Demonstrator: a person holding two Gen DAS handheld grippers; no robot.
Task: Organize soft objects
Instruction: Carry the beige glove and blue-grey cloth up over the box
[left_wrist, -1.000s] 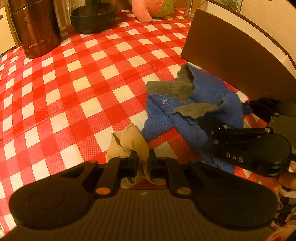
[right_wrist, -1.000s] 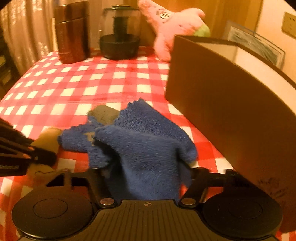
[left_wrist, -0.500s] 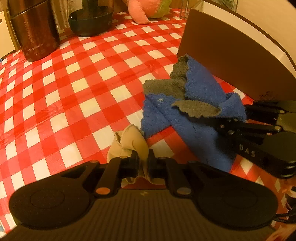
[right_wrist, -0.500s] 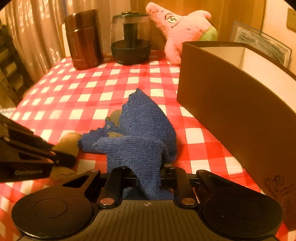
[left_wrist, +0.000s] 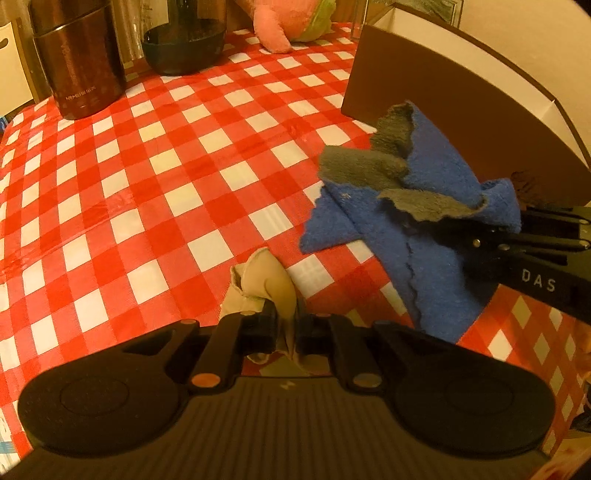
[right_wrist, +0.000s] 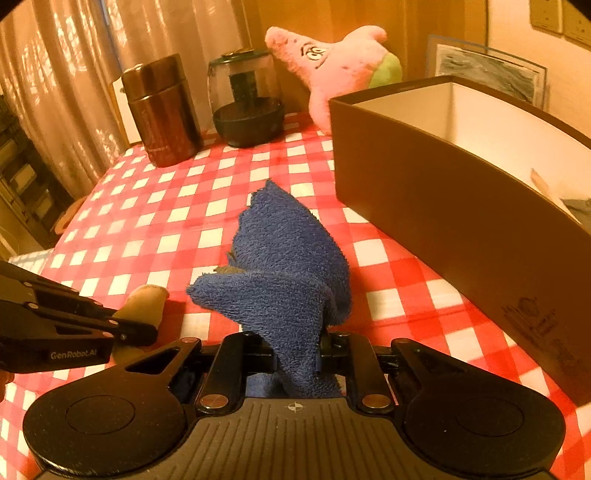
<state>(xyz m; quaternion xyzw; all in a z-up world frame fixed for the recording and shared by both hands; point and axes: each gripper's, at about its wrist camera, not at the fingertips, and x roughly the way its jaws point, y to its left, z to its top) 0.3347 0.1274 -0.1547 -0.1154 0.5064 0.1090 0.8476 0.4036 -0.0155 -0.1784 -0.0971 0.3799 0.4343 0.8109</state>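
Your left gripper (left_wrist: 286, 326) has its jaws pinched nearly together on the beige cloth (left_wrist: 264, 280), which bunches up just in front of the fingers on the red-checked tablecloth (left_wrist: 147, 177). Your right gripper (right_wrist: 295, 350) is clamped tight on the blue towel (right_wrist: 284, 273), whose grey underside shows in the left wrist view; the towel rises in a peak ahead of the fingers, just beside the brown box (right_wrist: 461, 229), on its near left side. The box stands open with a white inside. Beyond the box's far corner lies a pink plush star (right_wrist: 332, 62); left of that, a dark glass jar (right_wrist: 247, 99) and a brown canister (right_wrist: 162, 110).
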